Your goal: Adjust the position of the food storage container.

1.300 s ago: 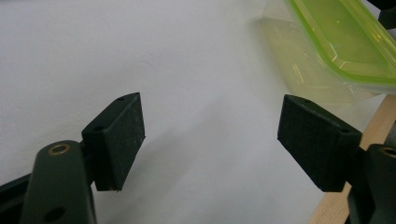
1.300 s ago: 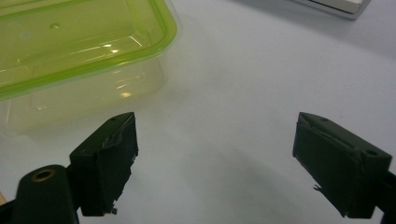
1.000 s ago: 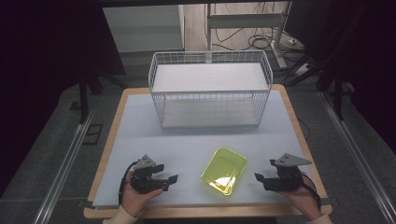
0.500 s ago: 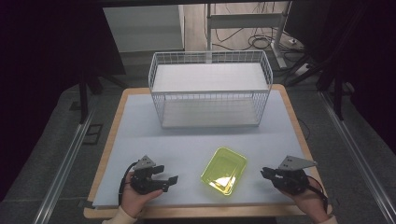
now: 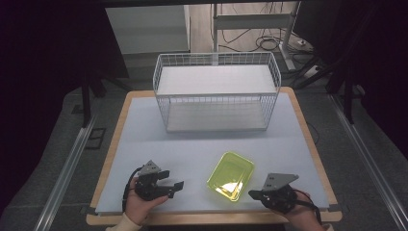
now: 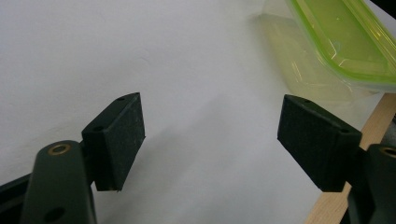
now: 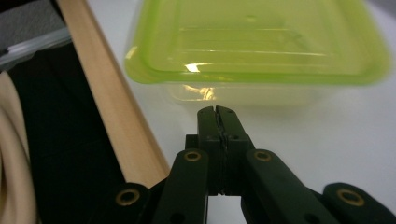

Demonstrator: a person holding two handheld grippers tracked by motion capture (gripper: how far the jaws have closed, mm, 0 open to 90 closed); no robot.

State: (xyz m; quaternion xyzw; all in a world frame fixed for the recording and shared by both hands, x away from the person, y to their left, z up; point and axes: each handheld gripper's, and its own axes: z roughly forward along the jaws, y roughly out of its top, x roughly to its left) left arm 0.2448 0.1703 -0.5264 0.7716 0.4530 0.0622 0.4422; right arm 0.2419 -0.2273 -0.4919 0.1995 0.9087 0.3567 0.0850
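— As the high view shows it, where is the yellow-green container (image 5: pixel 231 176)?
— Between both grippers, before the wire basket (image 5: pixel 216 91).
— Left gripper (image 6: pixel 210 140) view?
— Jaws spread, empty.
— Right gripper (image 7: pixel 218 113) view?
— Jaws pressed together, near the container.

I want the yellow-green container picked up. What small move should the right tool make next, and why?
Probably open the right tool first: its jaws are pressed together, empty, just short of the container, whose rim faces it. Shut, it can only push.
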